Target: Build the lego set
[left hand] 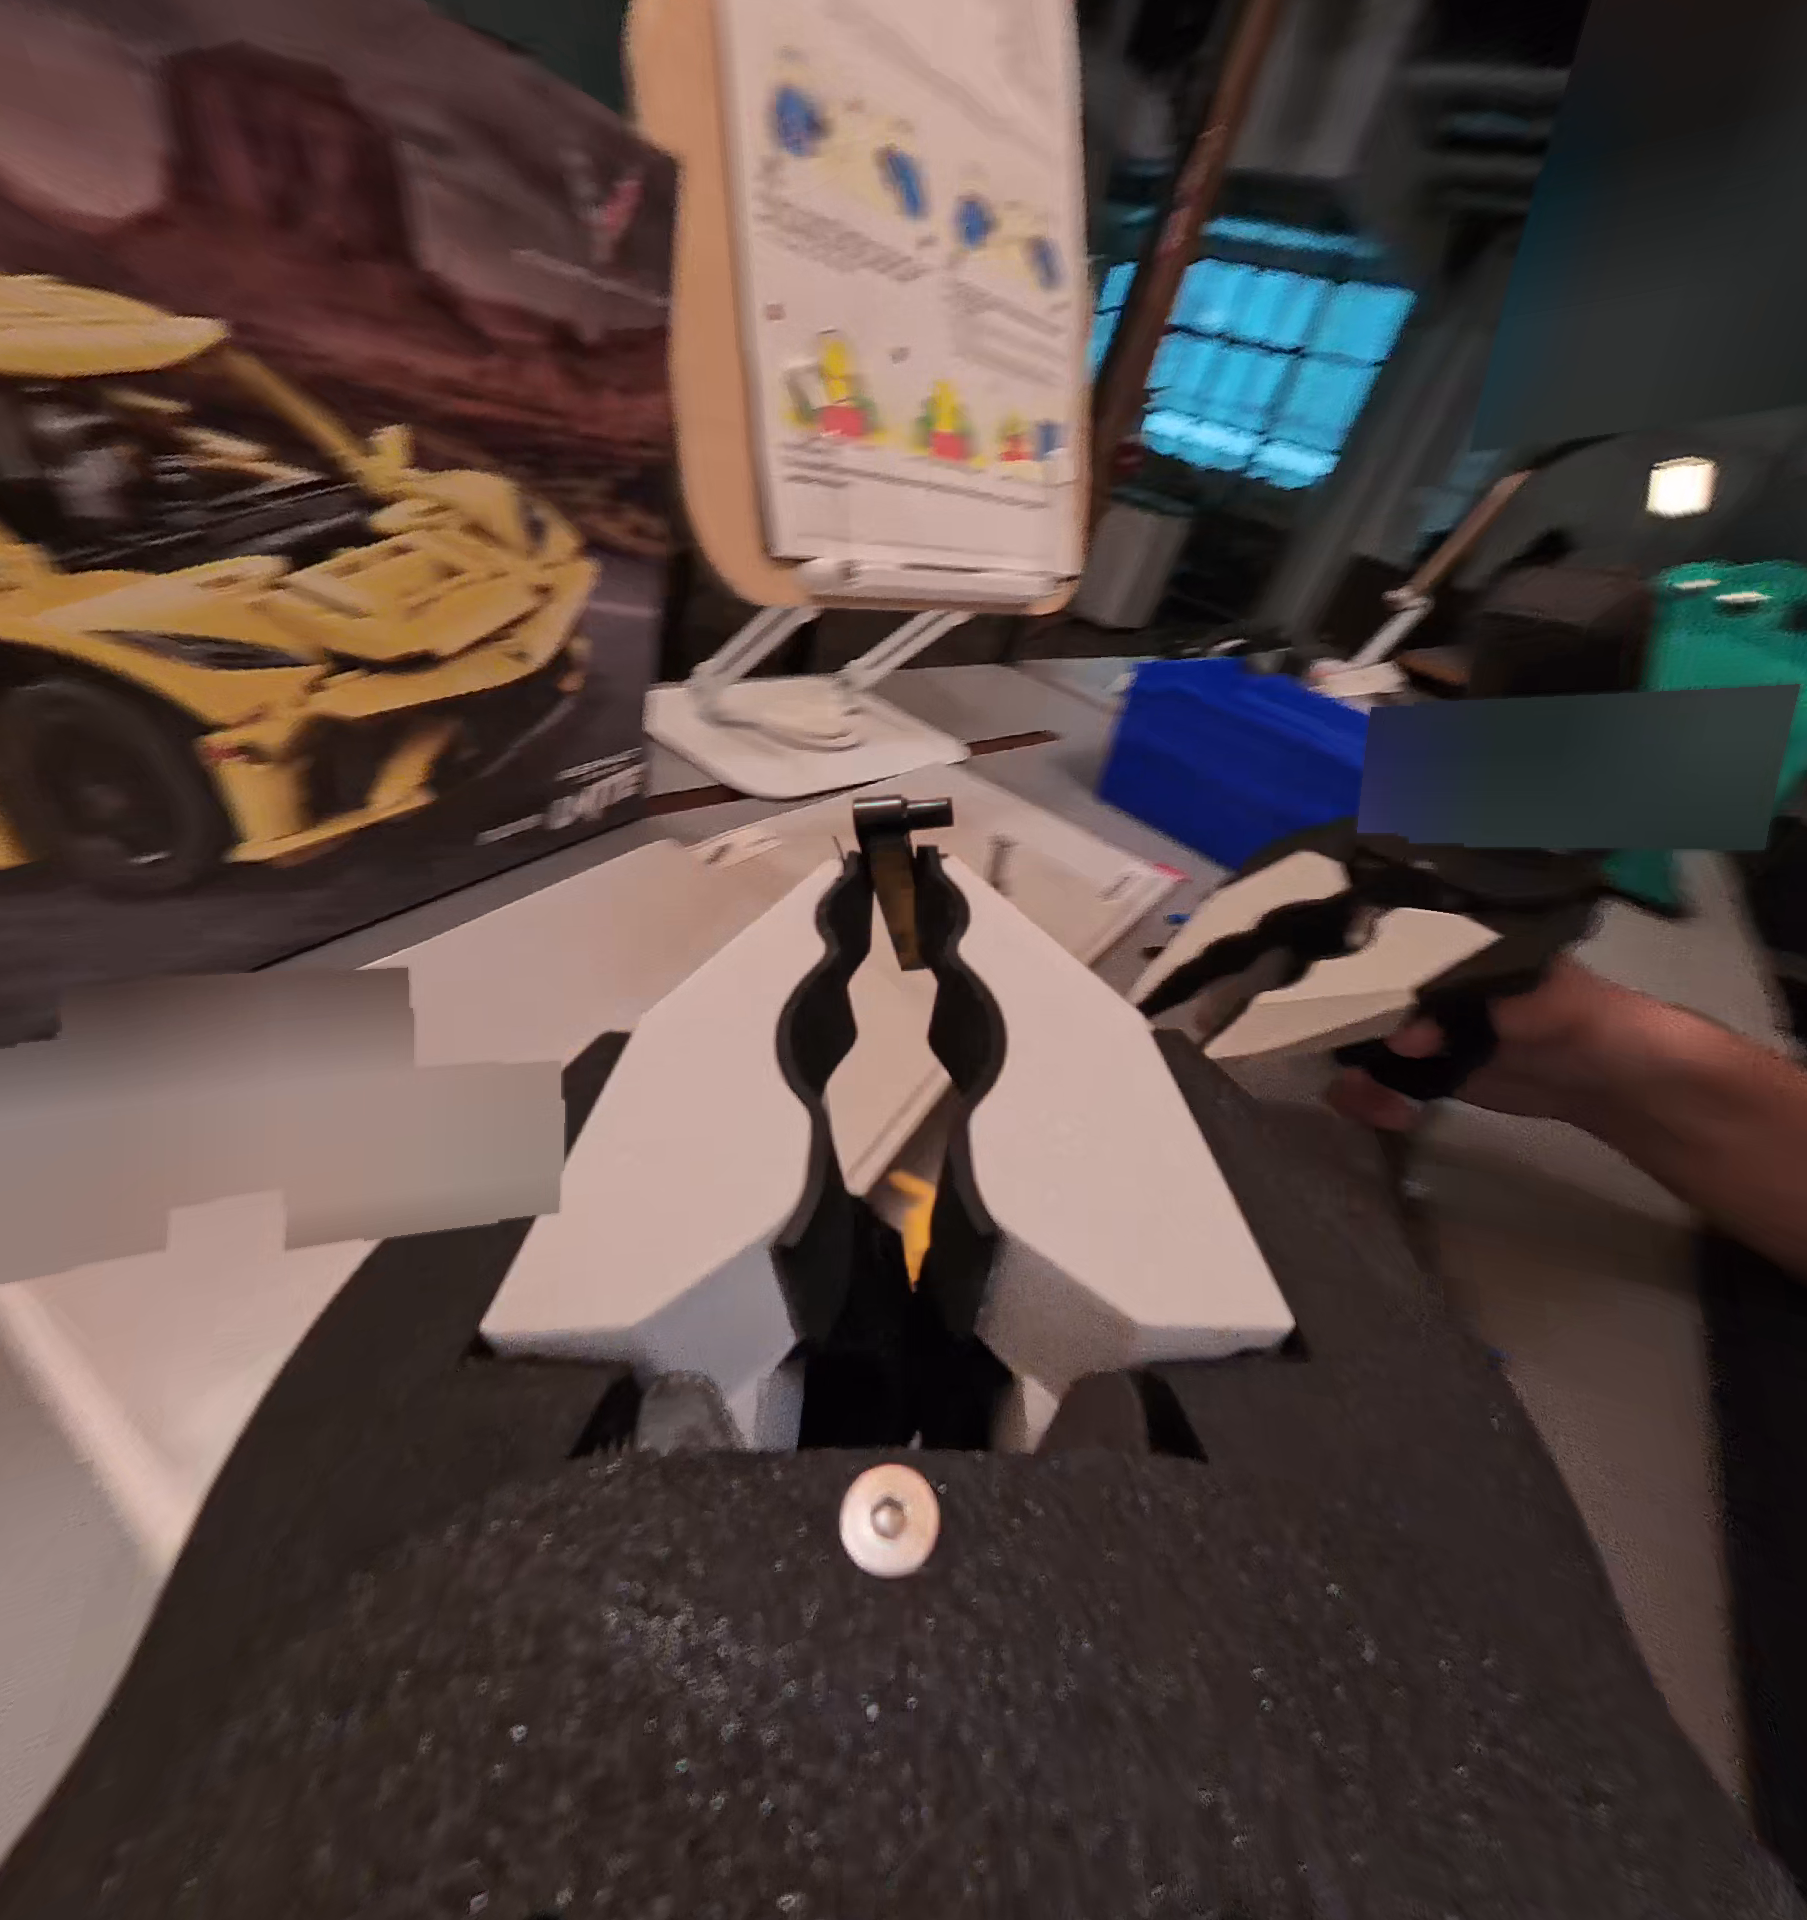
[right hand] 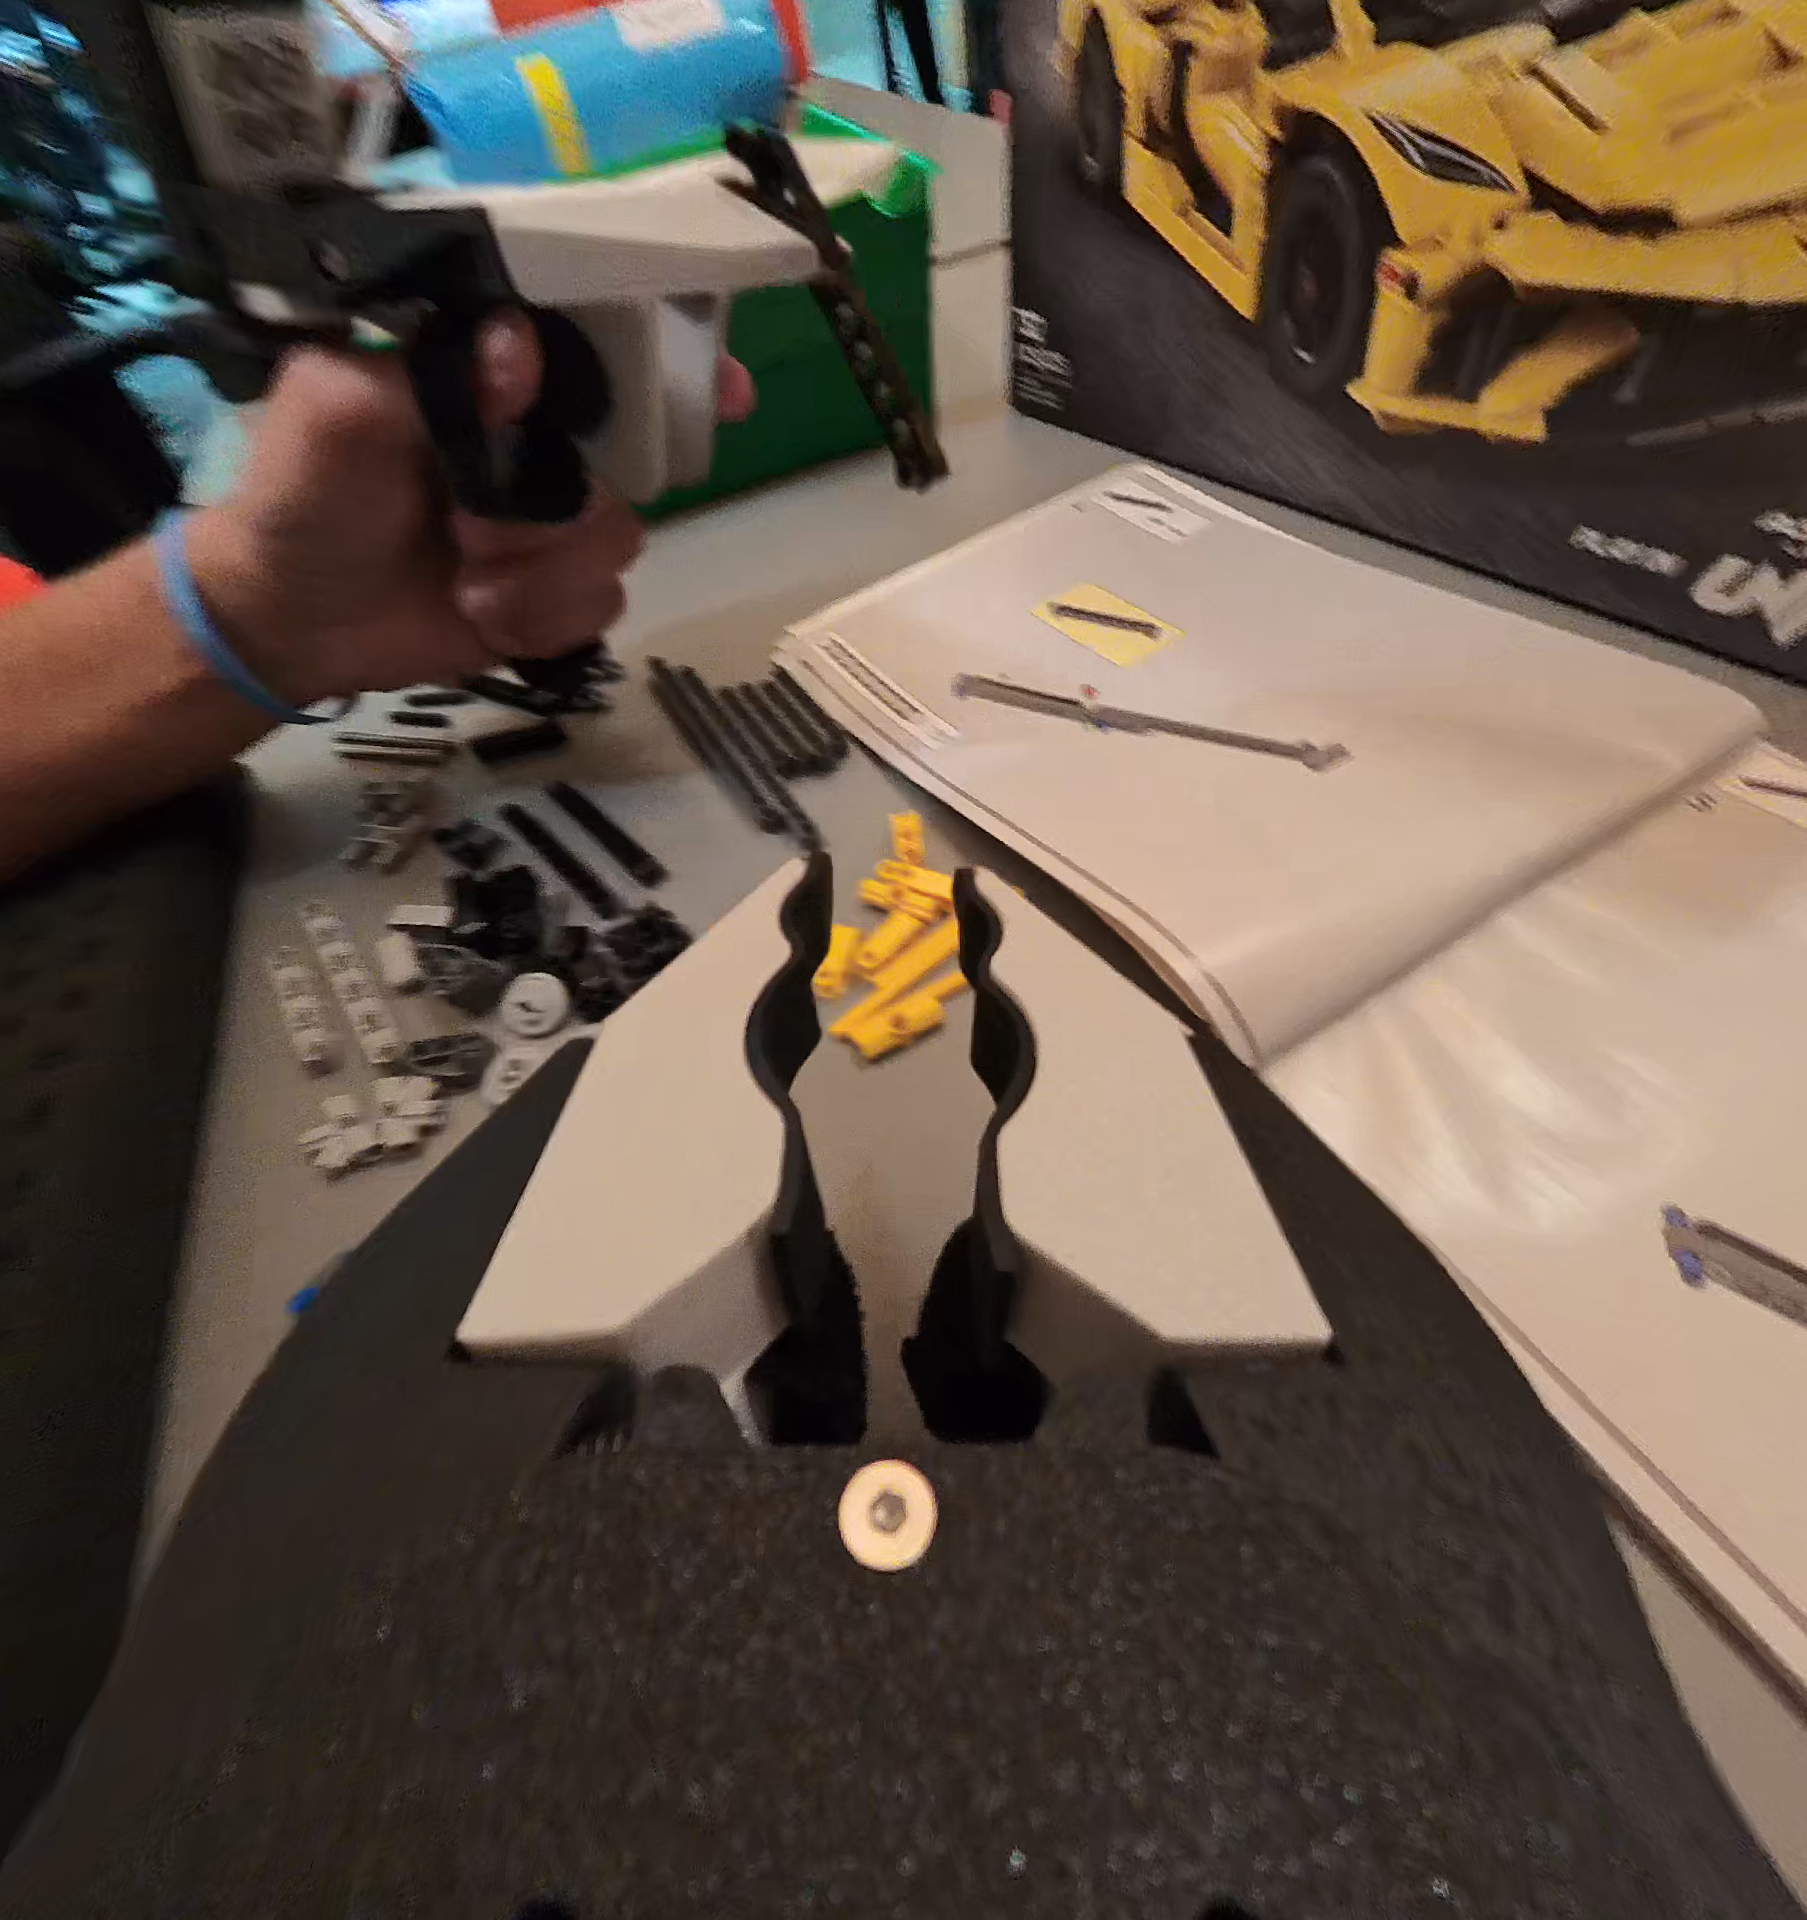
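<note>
The left gripper [left hand: 891,883], raised at the far left, pinches a light, stiff black beam [right hand: 845,312] near its top, while the right gripper [right hand: 891,904], parted and empty, hovers over small, fiddly yellow pieces [right hand: 894,951].

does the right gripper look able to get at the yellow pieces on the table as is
Probably yes: the right gripper is open and empty, and the yellow pieces lie right ahead between its fingers, with nothing over them. The instruction booklet sits just beside them.
</note>
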### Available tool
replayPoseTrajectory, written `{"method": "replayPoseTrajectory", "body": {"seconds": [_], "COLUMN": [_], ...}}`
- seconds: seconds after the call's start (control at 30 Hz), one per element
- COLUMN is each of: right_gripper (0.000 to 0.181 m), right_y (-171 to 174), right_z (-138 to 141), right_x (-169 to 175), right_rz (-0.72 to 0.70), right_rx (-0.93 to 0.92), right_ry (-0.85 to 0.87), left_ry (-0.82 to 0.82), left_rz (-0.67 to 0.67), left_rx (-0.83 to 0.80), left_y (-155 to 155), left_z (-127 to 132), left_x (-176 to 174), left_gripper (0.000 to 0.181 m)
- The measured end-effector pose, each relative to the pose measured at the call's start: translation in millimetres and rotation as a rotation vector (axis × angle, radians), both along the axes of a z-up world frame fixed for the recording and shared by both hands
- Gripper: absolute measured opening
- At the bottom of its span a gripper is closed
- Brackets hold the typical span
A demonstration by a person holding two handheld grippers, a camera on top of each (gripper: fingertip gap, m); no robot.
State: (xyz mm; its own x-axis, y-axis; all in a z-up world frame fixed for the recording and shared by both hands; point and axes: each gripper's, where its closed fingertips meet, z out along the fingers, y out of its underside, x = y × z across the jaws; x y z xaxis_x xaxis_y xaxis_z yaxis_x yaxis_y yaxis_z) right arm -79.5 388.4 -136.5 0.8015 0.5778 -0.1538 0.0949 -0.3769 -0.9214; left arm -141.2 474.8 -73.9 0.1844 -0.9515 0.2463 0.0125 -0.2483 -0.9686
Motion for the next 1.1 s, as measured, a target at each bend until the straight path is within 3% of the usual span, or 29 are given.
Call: {"method": "replayPoseTrajectory", "body": {"seconds": [0.13, 0.23, 0.3, 0.4, 0.5, 0.6, 0.7, 0.77, 0.83, 0.97, 1.1], "right_gripper": [0.028, 0.027, 0.028, 0.026, 0.010, 0.008, 0.008, 0.007, 0.007, 0.008, 0.007], "right_y": [-19, -34, -45, -54, -62, -75, -80, -87, -97, -110, -117], "right_z": [50, 92, 95, 76, 61, 56, 36, 11, -18, -60, -72], "right_x": [-18, -27, -34, -41, -39, -41, -35, -35, -38, -44, -44], "right_rz": [0.131, 0.189, 0.249, 0.299, 0.302, 0.339, 0.337, 0.372, 0.436, 0.570, 0.678], "right_rx": [0.110, 0.226, 0.218, 0.171, 0.165, 0.139, 0.076, 0.008, -0.070, -0.176, -0.201], "right_ry": [0.052, 0.150, 0.152, 0.063, -0.035, -0.032, -0.130, -0.243, -0.370, -0.622, -0.746], "left_ry": [-0.157, -0.150, -0.131, -0.129, -0.075, -0.062, 0.113, 0.283, 0.399, 0.517, 0.678], "left_rz": [-0.232, -0.371, -0.459, -0.543, -0.562, -0.601, -0.549, -0.435, -0.363, -0.345, -0.353], "left_rx": [0.005, 0.084, 0.145, 0.192, 0.250, 0.211, 0.154, 0.161, 0.183, 0.213, 0.284], "left_y": [-50, -87, -112, -141, -154, -166, -167, -160, -162, -189, -201], "left_z": [29, 31, 29, 28, 19, 15, -9, -34, -54, -77, -101], "left_x": [9, 15, 18, 22, 26, 26, 26, 18, 0, -27, -36], "left_gripper": [0.006, 0.006, 0.006, 0.006, 0.006, 0.006, 0.010, 0.028, 0.029, 0.033, 0.040]}}
